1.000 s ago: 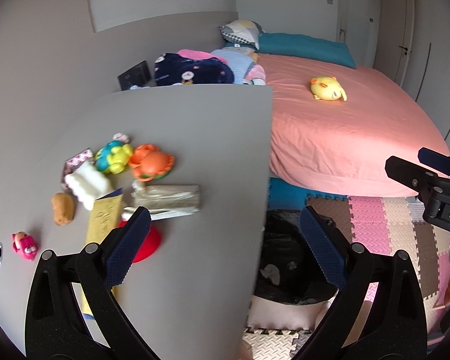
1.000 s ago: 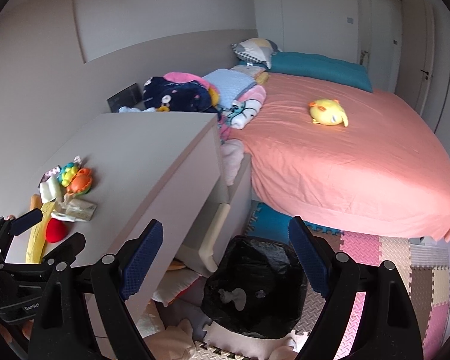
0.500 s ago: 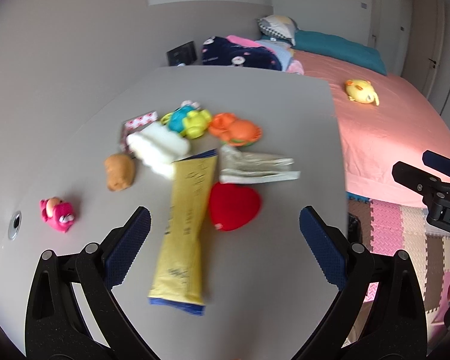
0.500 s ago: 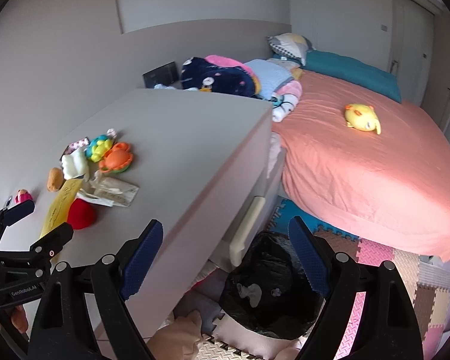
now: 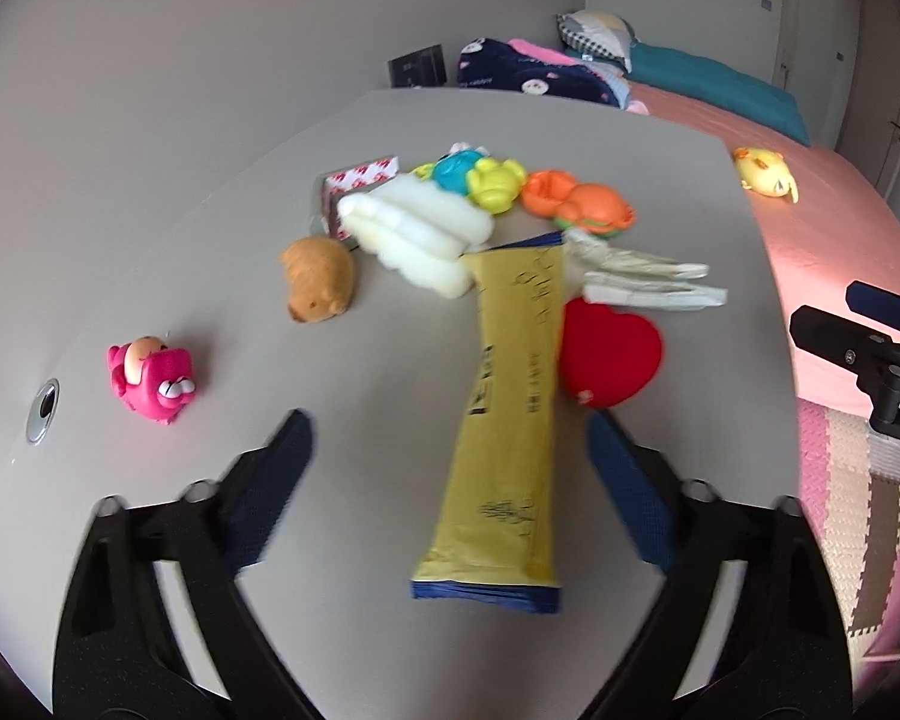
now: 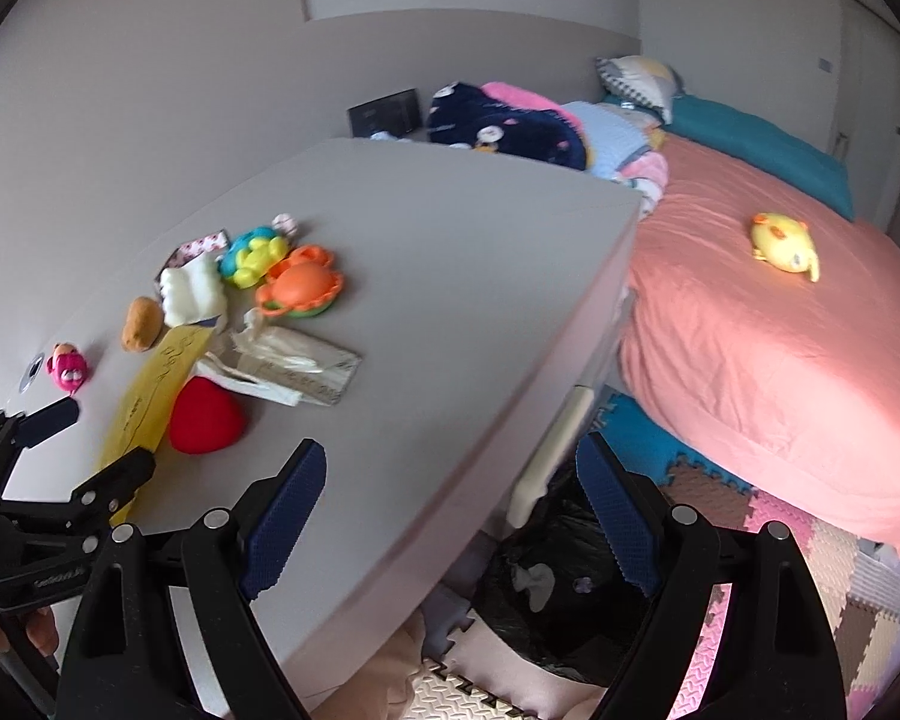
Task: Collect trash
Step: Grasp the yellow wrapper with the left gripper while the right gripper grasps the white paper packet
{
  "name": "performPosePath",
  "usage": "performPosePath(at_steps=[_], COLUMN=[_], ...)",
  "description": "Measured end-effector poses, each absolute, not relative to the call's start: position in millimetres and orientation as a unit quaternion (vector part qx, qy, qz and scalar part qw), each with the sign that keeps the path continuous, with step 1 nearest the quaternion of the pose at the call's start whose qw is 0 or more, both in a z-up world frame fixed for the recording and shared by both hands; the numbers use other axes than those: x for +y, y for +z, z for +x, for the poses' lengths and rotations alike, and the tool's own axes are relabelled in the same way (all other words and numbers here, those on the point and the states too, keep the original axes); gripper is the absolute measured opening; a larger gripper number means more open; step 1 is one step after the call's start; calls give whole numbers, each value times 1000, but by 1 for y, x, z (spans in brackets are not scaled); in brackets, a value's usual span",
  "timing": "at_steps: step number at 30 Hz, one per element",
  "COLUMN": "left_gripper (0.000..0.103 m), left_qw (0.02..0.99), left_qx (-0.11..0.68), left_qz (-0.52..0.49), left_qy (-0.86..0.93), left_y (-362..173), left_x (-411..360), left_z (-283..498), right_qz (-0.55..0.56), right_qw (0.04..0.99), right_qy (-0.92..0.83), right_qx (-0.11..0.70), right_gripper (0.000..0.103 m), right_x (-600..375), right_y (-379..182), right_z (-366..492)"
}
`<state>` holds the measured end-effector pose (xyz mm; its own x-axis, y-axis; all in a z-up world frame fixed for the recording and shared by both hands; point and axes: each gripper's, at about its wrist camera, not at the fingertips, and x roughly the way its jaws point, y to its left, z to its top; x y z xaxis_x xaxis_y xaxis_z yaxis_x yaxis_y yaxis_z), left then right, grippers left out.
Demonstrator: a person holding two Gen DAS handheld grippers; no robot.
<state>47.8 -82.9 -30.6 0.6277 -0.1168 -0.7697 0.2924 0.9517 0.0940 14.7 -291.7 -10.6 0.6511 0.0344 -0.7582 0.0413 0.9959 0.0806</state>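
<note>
Blurring left tongs [image 5: 447, 474] narrowing, ungripped, astride yellow wrapper [image 5: 504, 420]; right tongs [image 6: 450, 516] wide, empty.

Seven toys [image 5: 320, 279], two wrappers [image 5: 504, 420]

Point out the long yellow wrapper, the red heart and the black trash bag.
long yellow wrapper [image 5: 507, 414], left wrist view, middle of its printed face.
red heart [image 5: 615, 354], left wrist view, centre of the heart.
black trash bag [image 6: 564, 594], right wrist view, inside its open mouth.
</note>
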Motion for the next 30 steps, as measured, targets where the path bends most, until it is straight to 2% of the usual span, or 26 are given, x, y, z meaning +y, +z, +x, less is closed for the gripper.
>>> performPosePath(at_steps=[3, 11, 16, 23, 27, 30], left_gripper=[68, 49, 37, 29, 29, 29], left_qw=[893, 894, 894, 897, 895, 894], left_qx=[426, 428, 428, 420, 423, 425], left_qz=[102, 91, 84, 82, 89, 86], left_qy=[-109, -100, -98, -108, -109, -108], left_y=[-36, -40, -41, -35, -35, -35], left_x=[-78, -68, -66, -62, -63, -62], left_z=[54, 66, 71, 64, 66, 68], right_qz=[29, 7, -5, -24, -39, -45], right_qw=[905, 899, 897, 897, 896, 896], right_qy=[14, 41, 56, 75, 87, 98], right_qx=[425, 436, 439, 435, 433, 431], right_gripper=[86, 86, 81, 72, 57, 50], right_x=[-280, -260, -252, -240, -232, -228], right_y=[-16, -25, -29, -29, -30, -29], right_z=[23, 44, 58, 72, 77, 79])
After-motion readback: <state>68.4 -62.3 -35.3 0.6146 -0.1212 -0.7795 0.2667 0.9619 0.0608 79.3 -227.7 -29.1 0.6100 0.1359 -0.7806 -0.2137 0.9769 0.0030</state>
